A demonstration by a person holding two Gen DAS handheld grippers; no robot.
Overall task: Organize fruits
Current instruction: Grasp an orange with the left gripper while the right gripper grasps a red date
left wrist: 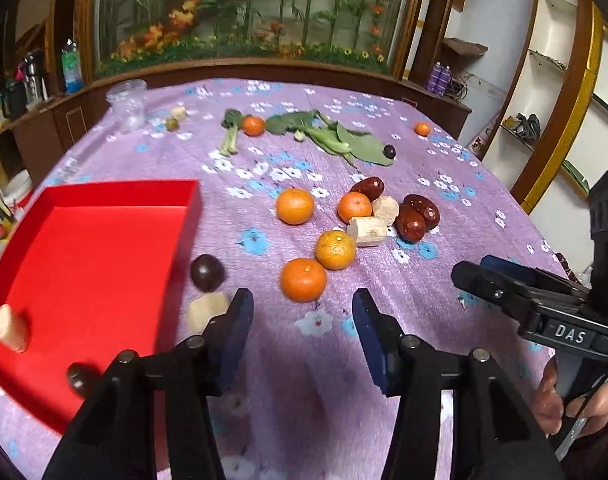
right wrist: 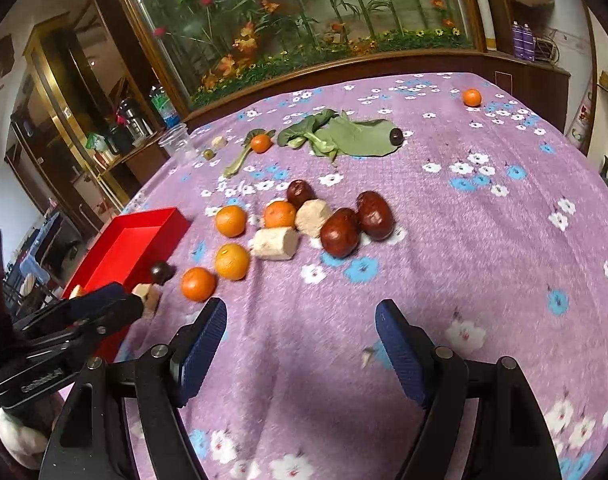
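Observation:
A red tray (left wrist: 115,200) lies at the left on the purple flowered cloth; it holds a pale chunk (left wrist: 9,326) and a dark round fruit (left wrist: 79,376). My left gripper (left wrist: 301,316) is open and empty, just short of an orange (left wrist: 303,280). A dark fruit (left wrist: 207,273) and a pale chunk (left wrist: 205,312) lie beside the tray. More oranges (left wrist: 295,205), pale chunks (left wrist: 368,231) and red-brown dates (left wrist: 418,216) cluster beyond. My right gripper (right wrist: 299,320) is open and empty, hovering over bare cloth near the dates (right wrist: 340,232).
Green leaves (left wrist: 344,140), an orange (left wrist: 252,125) and a dark fruit (left wrist: 389,151) lie farther back. A lone orange (left wrist: 422,128) sits far right. A clear plastic cup (left wrist: 127,104) stands far left. A glass plant display stands behind the table.

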